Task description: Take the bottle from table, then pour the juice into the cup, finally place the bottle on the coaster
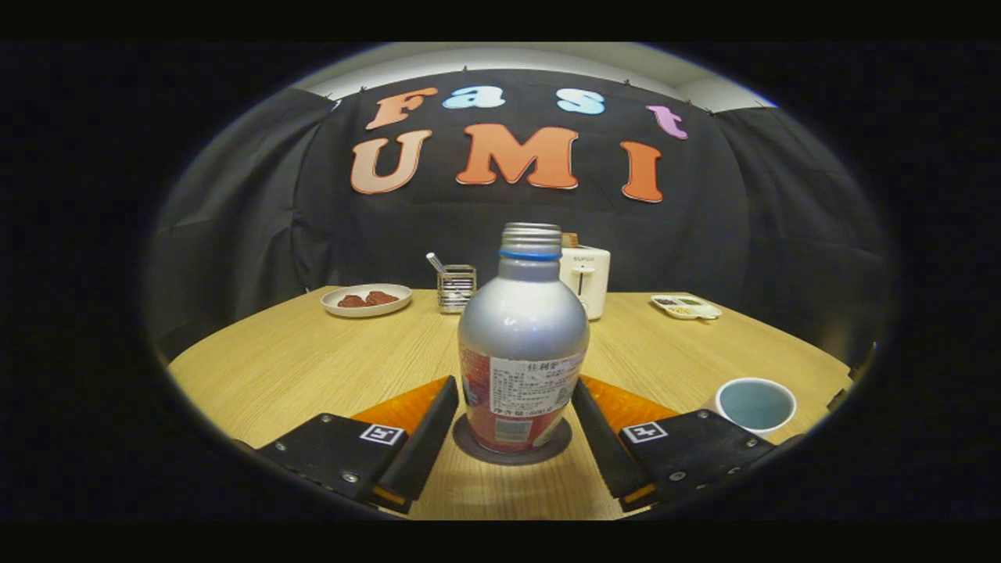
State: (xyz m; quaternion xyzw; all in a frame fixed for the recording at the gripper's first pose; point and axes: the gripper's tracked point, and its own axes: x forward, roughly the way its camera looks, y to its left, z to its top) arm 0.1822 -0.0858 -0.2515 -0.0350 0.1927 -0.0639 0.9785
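We are seeing the silver metal bottle (522, 344), red-labelled and blue-ringed at its neck, standing upright on the dark round coaster (512, 452); our hand-held gripper (514, 399) is flanking it, whether pressing we cannot tell.

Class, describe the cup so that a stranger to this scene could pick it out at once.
Start at the wooden table, where the silver bottle stands on a dark coaster between the open gripper fingers. The cup sits right of them: white outside, pale blue inside, nothing else round and open-topped nearby.
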